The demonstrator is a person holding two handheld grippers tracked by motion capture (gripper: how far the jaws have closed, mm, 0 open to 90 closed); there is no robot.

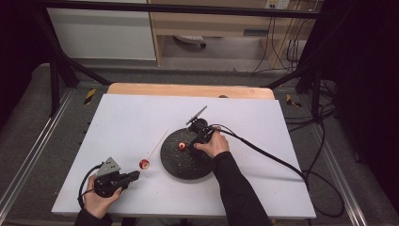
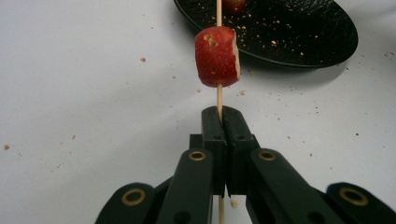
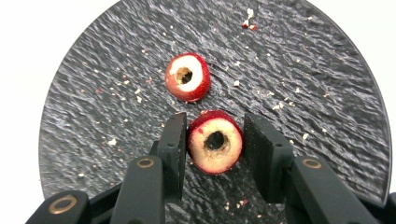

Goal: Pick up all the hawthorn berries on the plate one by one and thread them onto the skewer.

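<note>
1. Step in hand: threading cored fruit pieces onto a skewer (image 2: 218, 95). One piece (image 2: 217, 56) is already on it, over the table (image 1: 127, 122) left of the plate (image 1: 175, 162).
2. The left gripper (image 2: 220, 116) is clenched on the skewer, held near-left, pointing toward the plate.
3. The right gripper (image 3: 212, 140) reaches down over the plate; its jaws flank a second piece (image 3: 215, 141), left pad touching, a gap at the right.
4. A third piece (image 3: 187, 77) lies just beyond.
5. Next, likely: pinch it fully, lift, and line its hole up with the skewer tip.
</note>
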